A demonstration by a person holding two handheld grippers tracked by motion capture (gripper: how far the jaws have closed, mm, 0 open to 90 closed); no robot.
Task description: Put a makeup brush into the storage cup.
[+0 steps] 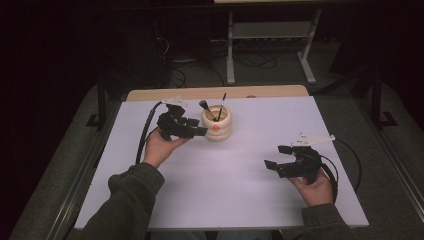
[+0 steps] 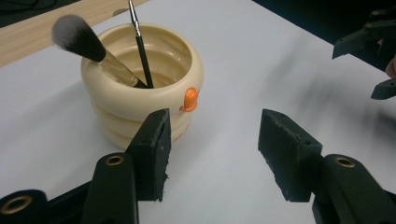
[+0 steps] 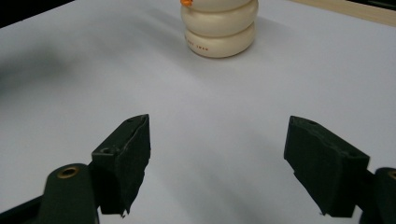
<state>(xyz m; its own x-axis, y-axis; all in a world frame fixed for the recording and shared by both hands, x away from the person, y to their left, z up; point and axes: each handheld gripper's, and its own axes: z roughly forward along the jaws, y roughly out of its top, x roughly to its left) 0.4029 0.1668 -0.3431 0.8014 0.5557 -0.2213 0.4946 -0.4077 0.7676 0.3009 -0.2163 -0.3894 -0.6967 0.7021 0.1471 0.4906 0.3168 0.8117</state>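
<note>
A cream ribbed cup (image 1: 217, 125) with an orange knob (image 2: 189, 99) stands at the back middle of the white table. A fluffy makeup brush (image 2: 77, 37) and a thin black brush (image 2: 140, 46) lean inside it. My left gripper (image 1: 197, 126) sits just left of the cup, pointing at it. In the left gripper view this gripper (image 2: 212, 149) is open with nothing between its jaws, and the cup (image 2: 140, 93) lies ahead to the left. My right gripper (image 1: 276, 156) rests open over the front right, far from the cup (image 3: 219, 28), its jaws (image 3: 217, 158) bare.
The white tabletop (image 1: 225, 190) has a wooden strip (image 1: 215, 92) along its far edge. Dark floor and a grey desk frame (image 1: 270, 45) lie beyond. Cables trail from both grippers. The person's sleeves enter from the bottom.
</note>
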